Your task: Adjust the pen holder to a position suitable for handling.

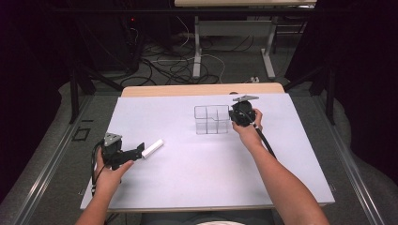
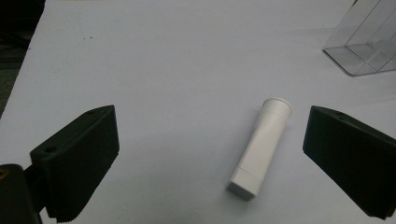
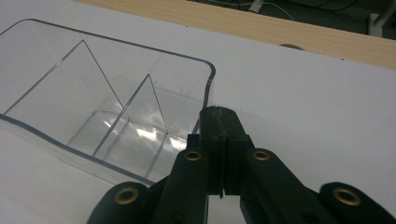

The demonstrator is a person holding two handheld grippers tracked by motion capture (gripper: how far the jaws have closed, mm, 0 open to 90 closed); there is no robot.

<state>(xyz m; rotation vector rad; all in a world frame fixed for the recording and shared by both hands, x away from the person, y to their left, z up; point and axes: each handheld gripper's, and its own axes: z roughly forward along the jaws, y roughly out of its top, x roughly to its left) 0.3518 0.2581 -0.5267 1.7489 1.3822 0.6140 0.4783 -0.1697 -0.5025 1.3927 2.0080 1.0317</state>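
Our left tool (image 2: pixel 205 154) stood with its jaws wide apart, low over the white tube (image 2: pixel 260 147) and clamped on nothing. The tube lay on its side on the white table (image 1: pixel 187 164) between the two jaws, nearer one of them, its flared round end pointing away from us and its squared end toward us; neither pad touched it. In the high view the tube (image 1: pixel 153 148) lay just past the tip of the left tool (image 1: pixel 136 152), toward the table's left side and well apart from the clear organizer (image 1: pixel 212 119).

That organizer, a transparent box split by thin walls into compartments, stood upright near the far edge of the table, and we saw nothing inside it. Our right tool (image 3: pixel 219 135) had its jaws pressed together on nothing, its tip just beside the organizer's rounded near corner (image 3: pixel 208 77); whether it touched the wall we could not tell.

We judged the step in hand to be the pickup of the tube, not yet made. The next move called for centring the tube between the jaws and closing across its body, then carrying it to a compartment.
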